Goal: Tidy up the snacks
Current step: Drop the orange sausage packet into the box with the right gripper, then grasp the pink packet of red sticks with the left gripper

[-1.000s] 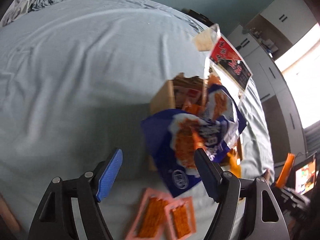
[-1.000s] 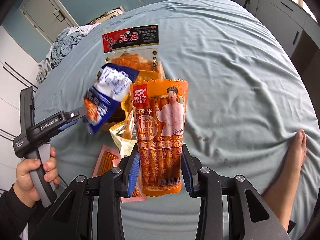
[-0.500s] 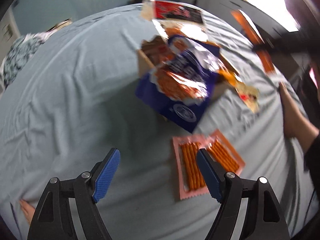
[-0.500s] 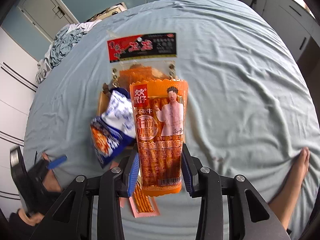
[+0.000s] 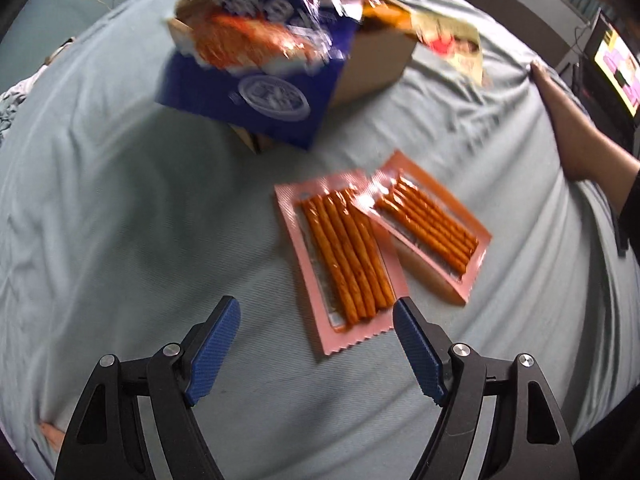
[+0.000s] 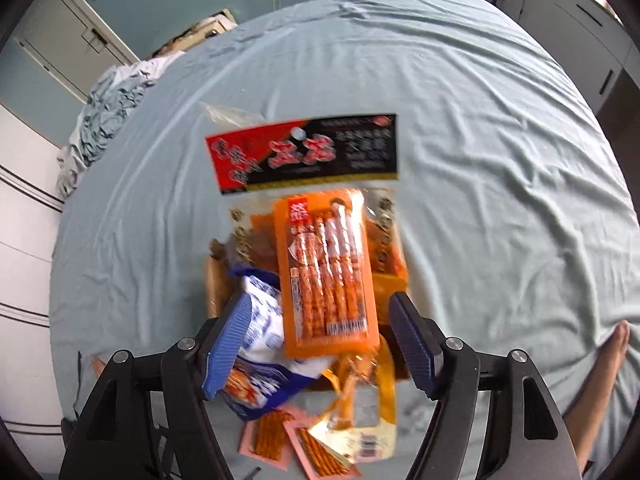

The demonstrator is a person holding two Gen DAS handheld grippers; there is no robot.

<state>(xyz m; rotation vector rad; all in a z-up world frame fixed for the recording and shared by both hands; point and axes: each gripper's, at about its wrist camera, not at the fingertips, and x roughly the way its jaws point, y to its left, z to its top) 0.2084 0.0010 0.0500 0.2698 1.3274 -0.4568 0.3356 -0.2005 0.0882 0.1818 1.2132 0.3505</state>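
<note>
A cardboard box (image 5: 376, 64) on the bed holds a blue snack bag (image 5: 256, 60) that hangs over its side. Two pink packs of orange sticks (image 5: 344, 256) lie flat on the sheet in front of the box. My left gripper (image 5: 316, 320) is open and empty, low over the nearer pink pack. My right gripper (image 6: 320, 316) is open above the box (image 6: 214, 284). An orange sausage pack (image 6: 326, 276) lies free between its jaws on top of the box's contents, over a red and black bag (image 6: 304, 156). The blue bag (image 6: 260, 344) shows at the left.
The bed is covered with a light blue sheet (image 6: 480, 120). A yellow-orange bag (image 6: 360, 412) hangs from the box's near side. A person's arm (image 5: 576, 128) rests at the right edge, a bare foot (image 6: 612, 348) on the sheet. Crumpled bedding (image 6: 104, 112) lies far left.
My right gripper has opened and let the orange sausage pack go onto the box. My left gripper has swung away from the blue bag and come down toward the pink packs.
</note>
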